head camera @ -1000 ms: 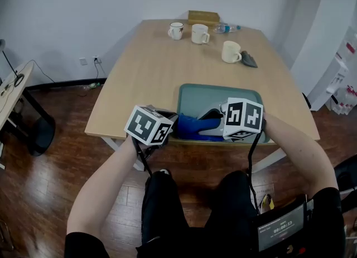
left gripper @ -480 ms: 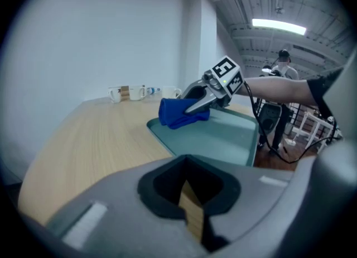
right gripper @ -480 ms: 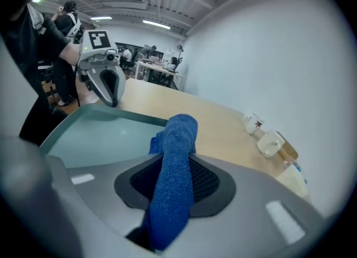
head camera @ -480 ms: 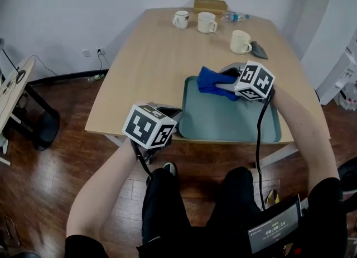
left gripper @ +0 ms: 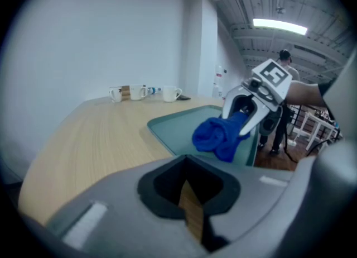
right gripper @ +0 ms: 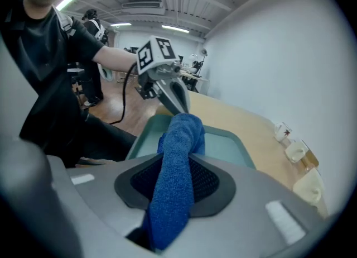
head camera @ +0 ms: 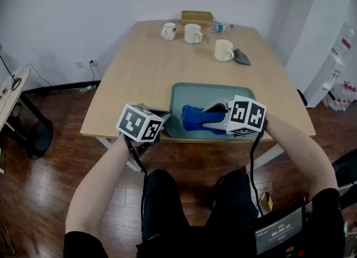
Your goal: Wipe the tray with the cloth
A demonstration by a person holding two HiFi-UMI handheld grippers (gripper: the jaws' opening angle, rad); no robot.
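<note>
Right gripper (head camera: pixel 213 121), jaws clamping the blue terry cloth (head camera: pixel 194 118), slid from 11 to 6 o'clock on the teal plastic tray (head camera: pixel 212 92). Left gripper (head camera: pixel 159 122) stays put, jaws together.

The cloth (head camera: pixel 195 120) is blue, nubby towelling; the tray (head camera: pixel 206 92) is smooth, matt teal plastic. The table (head camera: pixel 139 72) shows pale wood grain with a satin finish, and the mugs (head camera: pixel 193 33) at its twelve o'clock look glazed and glossy. The left gripper (left gripper: pixel 192 201) has a matt grey plastic shell, and the floor (head camera: pixel 33 184) at eight o'clock is dark, shiny wood.
</note>
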